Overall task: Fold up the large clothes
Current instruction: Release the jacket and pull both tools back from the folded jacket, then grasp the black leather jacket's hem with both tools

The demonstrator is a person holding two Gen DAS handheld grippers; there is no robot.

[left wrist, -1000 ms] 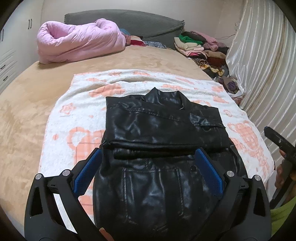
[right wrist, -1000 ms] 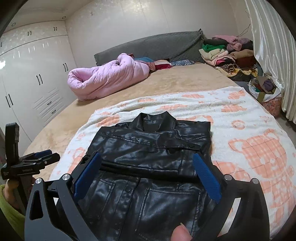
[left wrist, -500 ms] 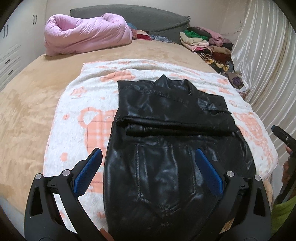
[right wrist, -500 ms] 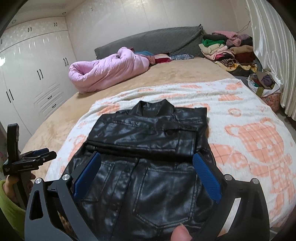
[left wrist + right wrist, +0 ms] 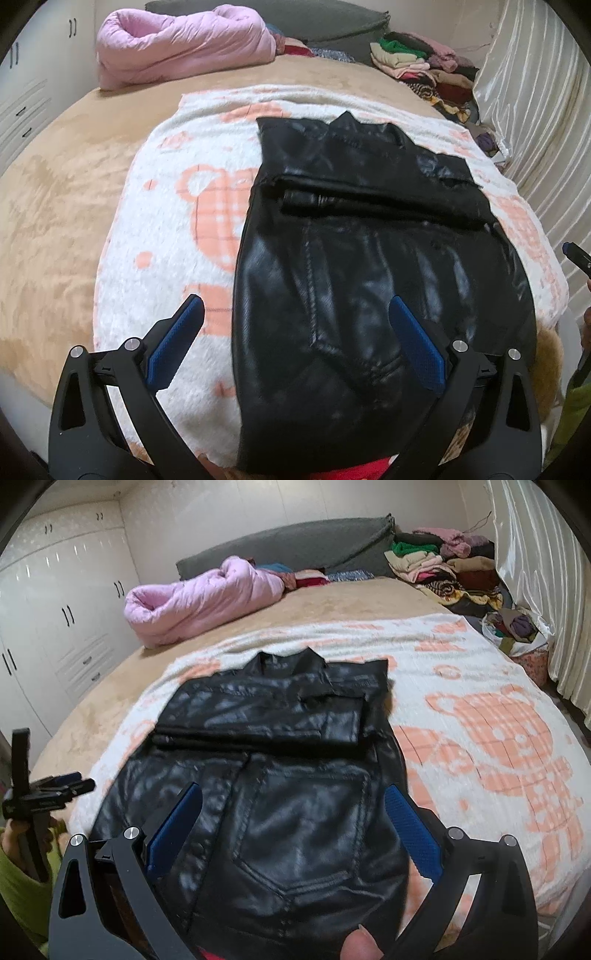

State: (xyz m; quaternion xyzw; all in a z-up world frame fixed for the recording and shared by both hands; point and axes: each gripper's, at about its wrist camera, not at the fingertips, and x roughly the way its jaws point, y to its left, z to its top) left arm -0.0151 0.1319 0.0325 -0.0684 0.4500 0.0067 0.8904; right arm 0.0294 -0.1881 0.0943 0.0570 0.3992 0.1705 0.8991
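Progress, left wrist view: black leather jacket (image 5: 369, 266) lies flat on the bear-print blanket (image 5: 166, 229) over the bed (image 5: 55, 184), collar at the far end. Sleeves appear folded in across the upper body, forming a band well ahead of the fingertips. Judged: sleeve folds done; lengthwise fold of hem toward collar still to do. Left gripper (image 5: 295, 332) has its fingers wide apart, holding nothing; the left blue pad (image 5: 173, 347) sits over blanket, the right one over the jacket's lower panel. Whether the pads touch the fabric cannot be told. Jacket hem runs below the fingers toward the bed's near edge.

Right wrist view: right gripper (image 5: 291, 816) likewise spread, empty, both fingers framing the jacket's lower back panel and its stitched seams. Folded sleeve band lies beyond the fingertips; collar stands slightly raised past it. Surface glossy, creased, looks stiff; judged likely to spring back from a fold. A fingertip of the holding hand (image 5: 360, 943) shows at the bottom edge.
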